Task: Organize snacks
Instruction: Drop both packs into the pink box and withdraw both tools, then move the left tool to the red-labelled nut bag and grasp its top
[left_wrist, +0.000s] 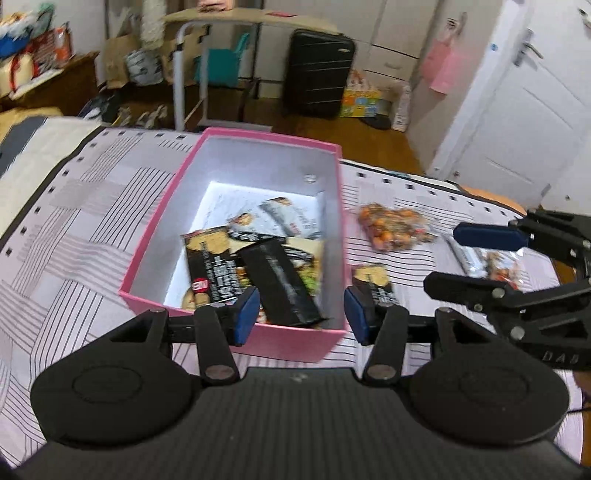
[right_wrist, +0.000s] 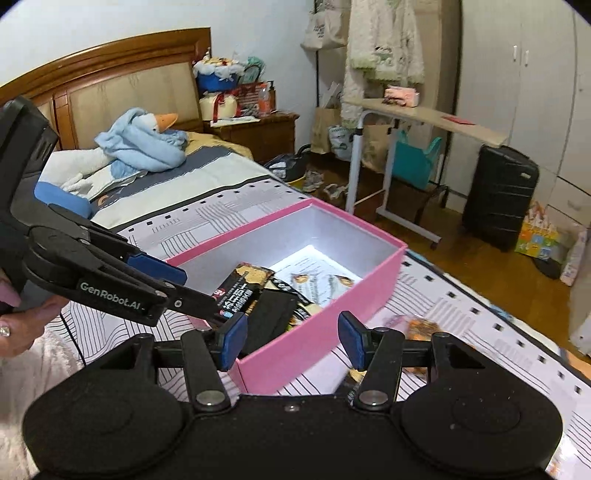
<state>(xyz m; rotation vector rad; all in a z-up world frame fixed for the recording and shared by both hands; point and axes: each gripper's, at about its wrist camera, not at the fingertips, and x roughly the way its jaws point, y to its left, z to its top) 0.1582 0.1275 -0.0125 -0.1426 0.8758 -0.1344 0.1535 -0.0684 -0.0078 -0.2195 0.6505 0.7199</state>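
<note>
A pink box (left_wrist: 147, 258) (right_wrist: 325, 332) stands on the bed and holds several snack packets, mostly black ones (left_wrist: 280, 284) (right_wrist: 243, 288). On the bedspread right of the box lie an orange snack bag (left_wrist: 395, 227) (right_wrist: 421, 328), a black packet (left_wrist: 373, 282) and a clear packet (left_wrist: 487, 266). My left gripper (left_wrist: 302, 314) is open and empty over the box's near end. My right gripper (right_wrist: 292, 341) is open and empty above the box's near right wall; it shows at the right of the left wrist view (left_wrist: 465, 258).
The striped bedspread (left_wrist: 74, 221) covers the bed. A goose plush with a blue blanket (right_wrist: 140, 140) lies by the wooden headboard. Beyond the bed stand a rolling side table (right_wrist: 424, 118), a black suitcase (left_wrist: 317, 72) (right_wrist: 498, 195), a nightstand and white wardrobe doors.
</note>
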